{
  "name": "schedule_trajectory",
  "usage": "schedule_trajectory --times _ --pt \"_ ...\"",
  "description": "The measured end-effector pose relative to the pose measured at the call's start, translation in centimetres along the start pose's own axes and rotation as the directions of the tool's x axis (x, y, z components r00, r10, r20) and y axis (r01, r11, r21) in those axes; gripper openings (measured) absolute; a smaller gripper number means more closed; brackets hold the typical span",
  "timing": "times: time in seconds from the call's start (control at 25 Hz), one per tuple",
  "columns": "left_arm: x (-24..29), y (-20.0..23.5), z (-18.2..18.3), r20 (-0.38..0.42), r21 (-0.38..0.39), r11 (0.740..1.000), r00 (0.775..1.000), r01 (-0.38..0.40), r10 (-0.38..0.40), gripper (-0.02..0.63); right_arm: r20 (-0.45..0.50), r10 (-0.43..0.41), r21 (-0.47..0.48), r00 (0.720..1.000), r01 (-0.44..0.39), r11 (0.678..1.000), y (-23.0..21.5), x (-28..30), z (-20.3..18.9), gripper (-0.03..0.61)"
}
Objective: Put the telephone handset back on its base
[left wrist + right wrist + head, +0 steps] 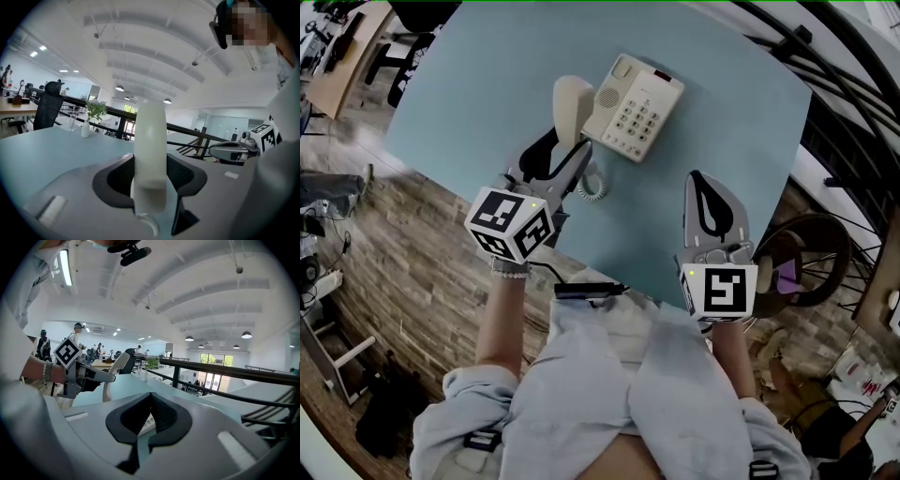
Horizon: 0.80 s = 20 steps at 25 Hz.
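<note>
Handset (572,105) stands on end just left of the telephone base (637,108), pinched between the jaws of the left hand-held gripper (568,146). Its lower end is hidden behind those jaws, and only a few coils of cord (592,185) show below them. Whether it touches the desk (478,89) is unclear. The right hand-held gripper (701,183) hangs over the desk's near edge, jaws closed on nothing. Its own view shows just a sliver of keypad through the gap between the jaws. The base sits toward the far side, cradle empty. The desk's far edge is cut off, while the left half and the stretch between the grippers lie bare.
</note>
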<state>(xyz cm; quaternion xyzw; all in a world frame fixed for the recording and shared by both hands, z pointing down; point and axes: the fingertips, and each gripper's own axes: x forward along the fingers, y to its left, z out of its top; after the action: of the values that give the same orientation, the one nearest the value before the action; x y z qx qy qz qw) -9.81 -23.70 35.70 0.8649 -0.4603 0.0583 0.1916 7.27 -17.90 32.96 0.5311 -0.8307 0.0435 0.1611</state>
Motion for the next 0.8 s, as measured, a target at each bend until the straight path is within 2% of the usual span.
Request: schedule_trajectory --times 0.24,0.8 --pt "2.4 1.3 -0.4 -0.027 -0.018 1.0 1.0 0.013 -0.013 0.207 -0.015 -0.029 0.019 0.999 0.029 0.999 -0.7 0.7 -0.7 0.005" --pt "7.5 3.4 -1.9 -0.11 0.004 0.999 0.993 0.042 -0.041 0.207 -0.042 -0.071 0.049 0.997 0.073 0.996 -1.4 2.1 -1.8 0.005"
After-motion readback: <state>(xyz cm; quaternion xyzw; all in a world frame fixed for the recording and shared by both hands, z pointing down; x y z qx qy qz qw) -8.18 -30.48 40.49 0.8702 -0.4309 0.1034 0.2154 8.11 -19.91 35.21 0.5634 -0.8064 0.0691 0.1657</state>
